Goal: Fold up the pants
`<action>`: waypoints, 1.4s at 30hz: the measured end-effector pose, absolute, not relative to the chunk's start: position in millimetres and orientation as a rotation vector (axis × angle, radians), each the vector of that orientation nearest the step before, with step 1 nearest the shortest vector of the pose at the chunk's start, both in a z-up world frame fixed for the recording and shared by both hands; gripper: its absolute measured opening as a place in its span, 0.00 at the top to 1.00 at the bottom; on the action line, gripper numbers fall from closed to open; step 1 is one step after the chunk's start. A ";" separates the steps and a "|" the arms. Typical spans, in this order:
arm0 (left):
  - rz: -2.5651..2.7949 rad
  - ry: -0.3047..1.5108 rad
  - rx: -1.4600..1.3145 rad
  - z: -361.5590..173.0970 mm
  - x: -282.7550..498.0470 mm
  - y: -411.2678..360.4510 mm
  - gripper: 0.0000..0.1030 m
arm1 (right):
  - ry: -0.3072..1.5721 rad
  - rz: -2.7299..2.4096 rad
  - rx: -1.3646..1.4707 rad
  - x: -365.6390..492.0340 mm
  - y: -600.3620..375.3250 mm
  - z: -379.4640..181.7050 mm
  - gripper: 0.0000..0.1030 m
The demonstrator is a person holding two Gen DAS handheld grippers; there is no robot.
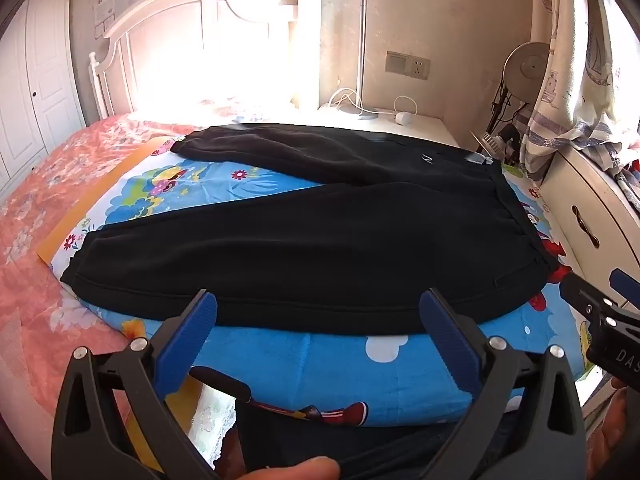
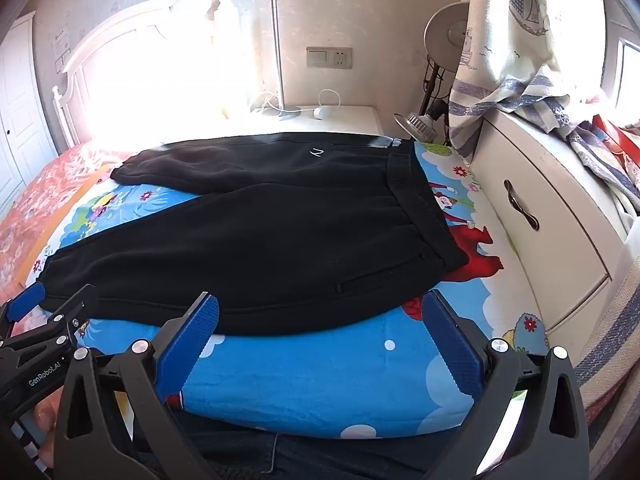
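Observation:
Black pants (image 1: 304,248) lie flat on a blue cartoon-print cloth (image 1: 360,364), legs spread toward the left and waistband (image 2: 416,184) at the right. A small white mark (image 2: 317,152) shows on the far leg near the waist. My left gripper (image 1: 318,312) hovers open just before the near leg's long edge, nothing between its blue pads. My right gripper (image 2: 320,316) stands open over the near edge by the pants' pocket, also with nothing in it. The right gripper (image 1: 600,300) shows at the right rim of the left wrist view; the left gripper (image 2: 44,316) shows at the left of the right wrist view.
The blue cloth lies on a bed with a pink floral cover (image 1: 44,184) and a white headboard (image 1: 172,40). A white dresser (image 2: 536,216) with a curtain (image 2: 508,64) draped over it stands close on the right. A nightstand (image 2: 320,118) with cables and a lamp (image 2: 444,32) is behind.

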State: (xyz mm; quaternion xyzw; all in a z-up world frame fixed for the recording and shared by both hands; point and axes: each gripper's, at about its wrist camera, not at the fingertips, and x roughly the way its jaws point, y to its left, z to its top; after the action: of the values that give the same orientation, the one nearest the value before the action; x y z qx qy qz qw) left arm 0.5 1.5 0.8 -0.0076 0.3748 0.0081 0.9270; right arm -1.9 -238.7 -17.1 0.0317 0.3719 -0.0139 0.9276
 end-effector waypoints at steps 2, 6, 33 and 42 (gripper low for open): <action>0.024 0.756 -0.010 5.0 -2.0 0.3 0.02 | 0.778 -0.012 0.052 -1.6 -234.7 -16.4 0.05; 0.041 0.729 -0.011 9.5 -8.8 2.1 0.02 | 0.776 0.033 0.070 -2.0 -232.3 -15.6 0.05; 0.056 0.738 -0.001 7.5 -6.1 -0.7 0.02 | 0.762 0.044 0.065 -3.5 -225.8 -17.9 0.05; 0.055 0.740 -0.001 7.6 -6.1 -0.5 0.02 | 0.759 0.044 0.063 -2.8 -226.0 -17.4 0.05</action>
State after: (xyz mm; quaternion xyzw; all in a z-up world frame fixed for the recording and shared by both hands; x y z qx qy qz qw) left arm -6.1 -0.5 7.6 -0.0007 0.3613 0.0270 0.9320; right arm -2.8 -226.0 -17.4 0.0305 0.3706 0.0214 0.9281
